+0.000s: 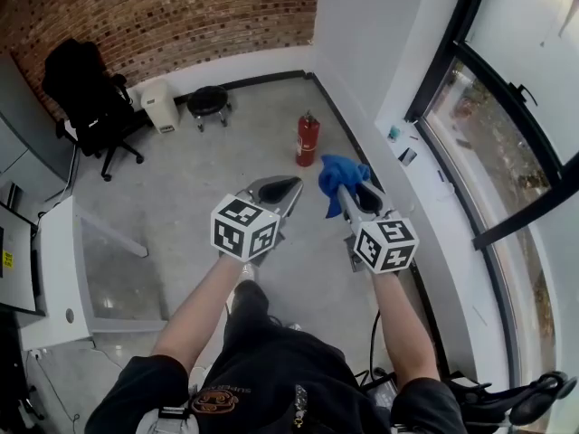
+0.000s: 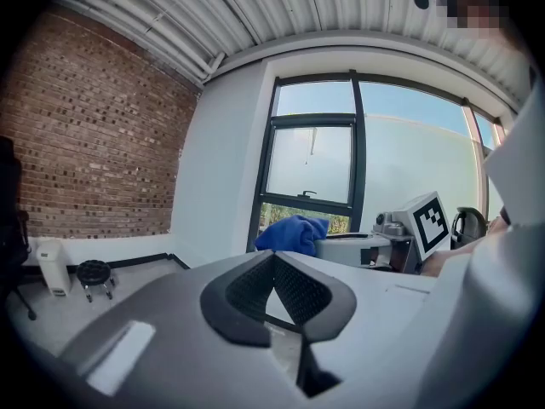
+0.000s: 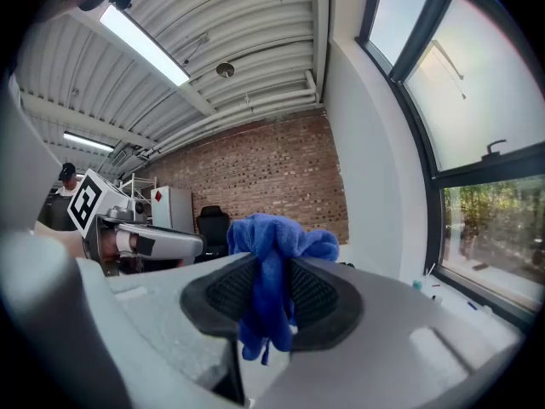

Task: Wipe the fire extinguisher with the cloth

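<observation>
A red fire extinguisher (image 1: 308, 139) stands upright on the grey floor by the white wall, some way ahead of both grippers. My right gripper (image 1: 348, 191) is shut on a bunched blue cloth (image 1: 339, 175), which sticks out above and below its black pads (image 3: 317, 296); the cloth (image 3: 274, 271) fills the gap between them. My left gripper (image 1: 282, 190) is shut with nothing in it, its pads (image 2: 247, 292) meeting at the tips. In the left gripper view the cloth (image 2: 292, 233) and the right gripper (image 2: 387, 241) show to the right. The extinguisher is in neither gripper view.
A black office chair (image 1: 86, 98), a small black stool (image 1: 208, 102) and a white bin (image 1: 161, 105) stand by the brick wall. A white desk (image 1: 63, 269) is at my left. A low white ledge (image 1: 425, 188) under tall windows runs along the right.
</observation>
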